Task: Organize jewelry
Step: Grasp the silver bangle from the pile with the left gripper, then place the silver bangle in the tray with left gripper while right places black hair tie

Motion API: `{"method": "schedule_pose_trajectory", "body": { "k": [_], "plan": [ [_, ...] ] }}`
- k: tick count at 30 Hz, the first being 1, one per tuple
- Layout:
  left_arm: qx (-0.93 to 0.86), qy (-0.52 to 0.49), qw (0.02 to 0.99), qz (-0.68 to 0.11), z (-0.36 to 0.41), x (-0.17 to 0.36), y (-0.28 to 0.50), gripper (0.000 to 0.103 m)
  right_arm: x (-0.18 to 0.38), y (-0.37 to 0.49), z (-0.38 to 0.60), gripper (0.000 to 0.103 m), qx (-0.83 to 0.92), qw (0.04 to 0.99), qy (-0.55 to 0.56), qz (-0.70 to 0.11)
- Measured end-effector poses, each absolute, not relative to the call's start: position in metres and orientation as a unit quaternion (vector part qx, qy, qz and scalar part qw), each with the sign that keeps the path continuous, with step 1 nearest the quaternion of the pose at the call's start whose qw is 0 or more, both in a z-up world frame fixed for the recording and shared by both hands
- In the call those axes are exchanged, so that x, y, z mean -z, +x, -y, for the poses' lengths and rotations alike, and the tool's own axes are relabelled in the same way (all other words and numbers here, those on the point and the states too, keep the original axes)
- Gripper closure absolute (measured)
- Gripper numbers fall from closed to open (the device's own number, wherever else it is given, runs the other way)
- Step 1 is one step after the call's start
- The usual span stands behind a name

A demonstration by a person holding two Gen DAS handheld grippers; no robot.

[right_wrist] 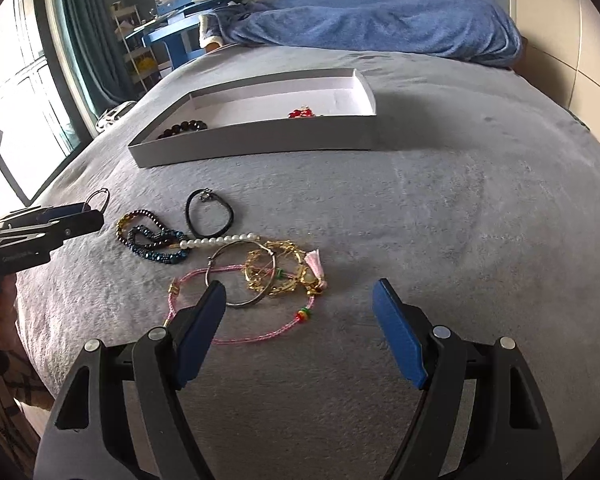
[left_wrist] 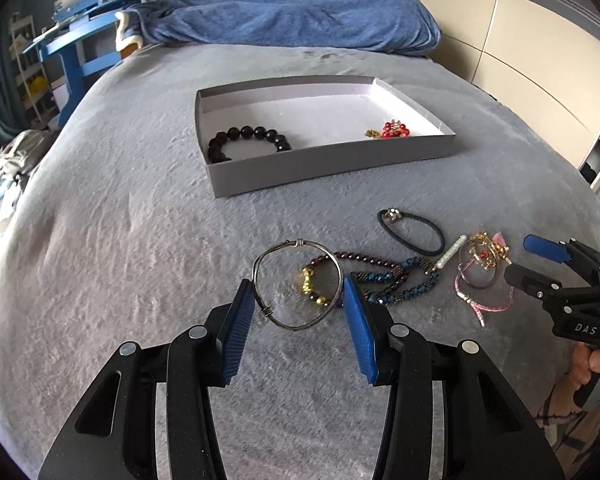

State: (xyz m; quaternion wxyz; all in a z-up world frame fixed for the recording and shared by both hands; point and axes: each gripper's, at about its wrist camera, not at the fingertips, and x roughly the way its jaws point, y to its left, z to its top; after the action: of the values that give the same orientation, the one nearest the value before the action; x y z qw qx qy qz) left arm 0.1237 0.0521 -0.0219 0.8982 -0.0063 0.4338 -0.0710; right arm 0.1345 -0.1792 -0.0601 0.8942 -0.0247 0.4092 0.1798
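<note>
A grey shallow box (left_wrist: 332,160) (right_wrist: 260,142) lies on the bed, holding a black bead bracelet (left_wrist: 248,142) and a red bead piece (left_wrist: 394,130). My left gripper (left_wrist: 300,294) is open, its jaws on either side of a silver wire bangle (left_wrist: 298,284) that lies on the blanket. Beside it lie a dark bead bracelet with gold beads (left_wrist: 320,280), blue bead strands (left_wrist: 396,280), a black hair tie (left_wrist: 412,232), a pearl strand (right_wrist: 220,241), a gold chain cluster (right_wrist: 280,270), a silver bangle (right_wrist: 240,276) and a pink cord (right_wrist: 240,312). My right gripper (right_wrist: 300,292) is open above the pink cord and gold cluster.
A grey blanket (left_wrist: 140,240) covers the bed. A blue blanket (left_wrist: 300,16) is bunched at the far end. A blue desk and shelves (left_wrist: 80,32) stand at the far left, a window (right_wrist: 16,92) is at the left, and a wardrobe (left_wrist: 520,60) at the right.
</note>
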Motion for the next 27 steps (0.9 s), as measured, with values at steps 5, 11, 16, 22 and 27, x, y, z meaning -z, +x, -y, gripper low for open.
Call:
{"method": "schedule_pose_trajectory", "body": {
  "k": [5, 11, 16, 22, 27],
  "plan": [
    [0.069, -0.008, 0.897, -0.436, -0.053, 0.023, 0.124, 0.056, 0.057, 0.134, 0.171, 0.028, -0.194, 0.895, -0.033, -0.4],
    [0.075, -0.022, 0.897, -0.435, -0.057, 0.021, 0.122, 0.056, 0.06, 0.135, 0.156, 0.028, -0.203, 0.891, -0.057, -0.403],
    [0.073, -0.024, 0.897, -0.435, -0.062, 0.022, 0.12, 0.056, 0.055, 0.141, 0.154, 0.028, -0.202, 0.894, -0.045, -0.398],
    [0.062, -0.031, 0.896, -0.438, -0.073, 0.026, 0.117, 0.056, 0.049, 0.162, 0.134, 0.028, -0.21, 0.894, -0.041, -0.394],
    [0.057, -0.038, 0.896, -0.438, -0.081, 0.027, 0.115, 0.056, 0.052, 0.176, 0.112, 0.03, -0.223, 0.889, -0.057, -0.396]
  ]
}}
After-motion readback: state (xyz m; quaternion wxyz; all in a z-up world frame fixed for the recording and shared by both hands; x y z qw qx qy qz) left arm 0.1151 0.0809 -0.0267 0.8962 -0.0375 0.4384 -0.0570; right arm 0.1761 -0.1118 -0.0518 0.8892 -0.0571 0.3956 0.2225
